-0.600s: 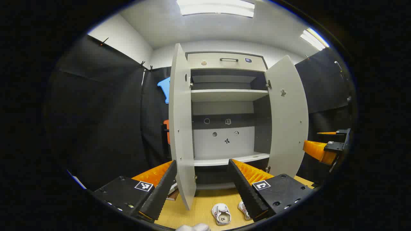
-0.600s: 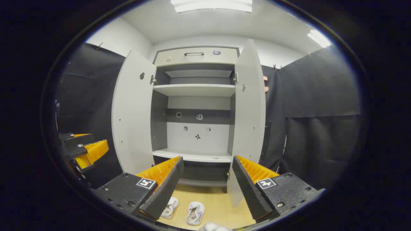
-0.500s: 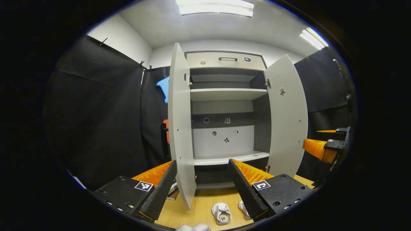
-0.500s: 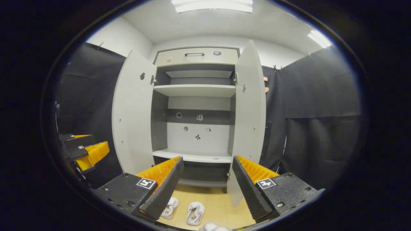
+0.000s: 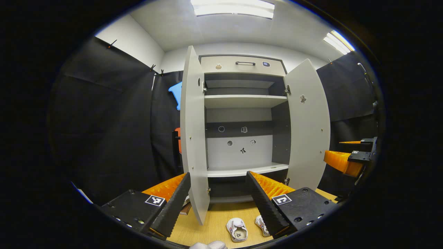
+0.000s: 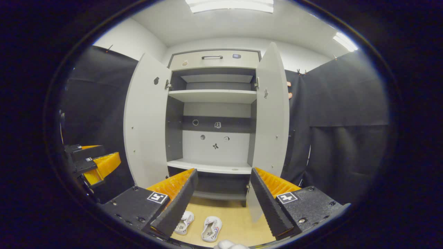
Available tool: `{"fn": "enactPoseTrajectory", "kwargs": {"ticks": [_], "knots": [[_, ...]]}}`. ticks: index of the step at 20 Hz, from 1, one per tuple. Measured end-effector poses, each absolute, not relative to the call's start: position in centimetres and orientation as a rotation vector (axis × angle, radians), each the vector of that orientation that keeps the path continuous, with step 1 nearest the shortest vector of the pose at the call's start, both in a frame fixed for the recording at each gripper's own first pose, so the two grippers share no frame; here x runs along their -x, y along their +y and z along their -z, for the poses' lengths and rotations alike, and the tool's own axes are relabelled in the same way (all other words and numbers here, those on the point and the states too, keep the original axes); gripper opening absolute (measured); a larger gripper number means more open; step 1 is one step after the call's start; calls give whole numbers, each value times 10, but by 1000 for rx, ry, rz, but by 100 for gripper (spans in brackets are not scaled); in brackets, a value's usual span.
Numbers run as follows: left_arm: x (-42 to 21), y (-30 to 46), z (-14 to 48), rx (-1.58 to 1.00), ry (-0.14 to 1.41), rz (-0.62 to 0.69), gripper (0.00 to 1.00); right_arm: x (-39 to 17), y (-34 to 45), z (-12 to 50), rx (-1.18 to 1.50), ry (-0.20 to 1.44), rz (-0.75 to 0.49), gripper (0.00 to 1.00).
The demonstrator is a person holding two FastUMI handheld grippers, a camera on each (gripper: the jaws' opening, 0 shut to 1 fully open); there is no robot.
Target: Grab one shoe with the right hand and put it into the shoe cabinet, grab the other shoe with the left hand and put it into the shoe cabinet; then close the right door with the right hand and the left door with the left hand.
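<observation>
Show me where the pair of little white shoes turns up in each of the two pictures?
Left gripper view: the white shoes lie on the wooden floor at bottom centre, just right of the left door's lower edge.
Right gripper view: the same shoes lie at bottom centre, left of the right door's lower edge.
Shared landmark: the open shoe cabinet's top drawer handle.

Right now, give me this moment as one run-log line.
stage: start | left gripper: open, empty | right gripper: open, empty | shoes: both on floor | cabinet doors: both open | shelves: bare
</observation>
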State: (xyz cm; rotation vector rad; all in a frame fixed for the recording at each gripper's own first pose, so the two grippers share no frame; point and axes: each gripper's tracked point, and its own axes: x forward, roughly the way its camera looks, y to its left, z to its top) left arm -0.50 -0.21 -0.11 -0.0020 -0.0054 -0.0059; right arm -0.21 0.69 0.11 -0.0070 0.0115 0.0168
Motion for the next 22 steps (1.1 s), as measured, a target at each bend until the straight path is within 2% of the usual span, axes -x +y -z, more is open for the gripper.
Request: {"fn": "enactPoseTrajectory", "kwargs": {"ticks": [4,8,16,21,22], "knots": [[7,3,7,-4,2,0,96,-1,15,18,28,48,-29,99],[8,9,17,-1,27,-9,96,-9,27,75,48,160,-55,99],[9,14,49,47,105,-19,96,-10,45,276,-5,558,-91,99],[19,27,66,25,167,-56,96,-19,85,371,-49,739,-167,94],[21,26,67,30,168,-52,96,-25,88,384,-46,763,-162,90]]}}
